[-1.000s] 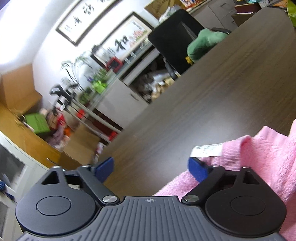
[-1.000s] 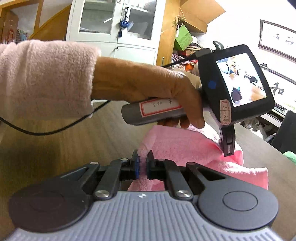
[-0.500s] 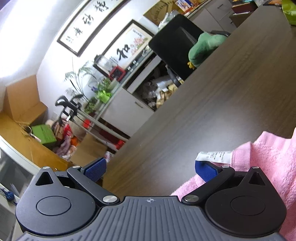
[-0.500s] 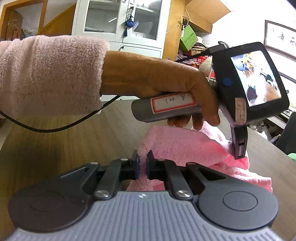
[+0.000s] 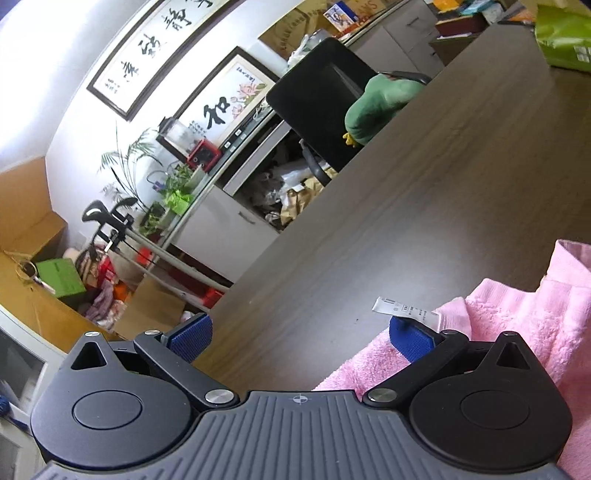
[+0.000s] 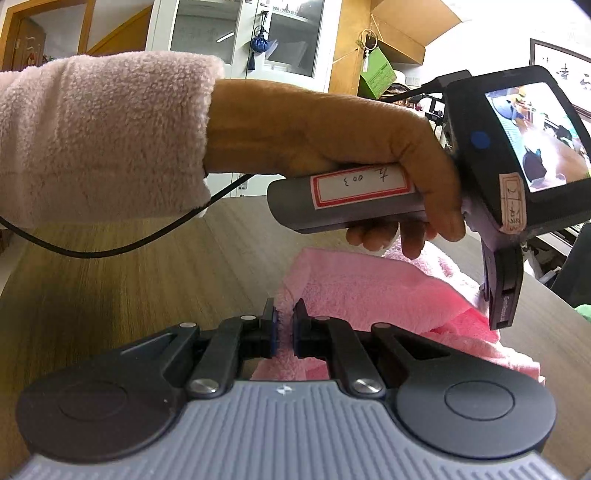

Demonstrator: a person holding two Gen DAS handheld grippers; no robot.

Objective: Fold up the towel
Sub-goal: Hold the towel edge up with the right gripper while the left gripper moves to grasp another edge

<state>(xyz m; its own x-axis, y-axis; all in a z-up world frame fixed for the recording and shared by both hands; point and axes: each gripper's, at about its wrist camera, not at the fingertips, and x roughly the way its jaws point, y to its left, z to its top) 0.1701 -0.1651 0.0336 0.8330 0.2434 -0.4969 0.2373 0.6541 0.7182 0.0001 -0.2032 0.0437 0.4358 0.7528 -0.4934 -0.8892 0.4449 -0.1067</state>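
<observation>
A pink towel (image 6: 373, 291) lies bunched on the dark wooden table (image 5: 424, 192). My right gripper (image 6: 283, 328) is shut on a fold of its near edge. In the left wrist view the towel (image 5: 532, 317) fills the lower right, with a white care label (image 5: 404, 308) at its corner. My left gripper (image 5: 299, 336) is wide open and empty; its right blue pad (image 5: 410, 339) rests against the towel by the label. In the right wrist view the left gripper's body hangs over the towel's far side, held by a hand in a pink fleece sleeve (image 6: 99, 136).
A black cable (image 6: 122, 243) hangs from the left gripper over the table. A black chair (image 5: 325, 107) with a green plush toy (image 5: 384, 99) stands at the table's far edge. A green bag (image 5: 565, 33) lies at the far right corner.
My left gripper has tilted and drawn slightly back from the towel corner, staying open. My right gripper has stayed shut on the towel; the left hand has come closer to it.
</observation>
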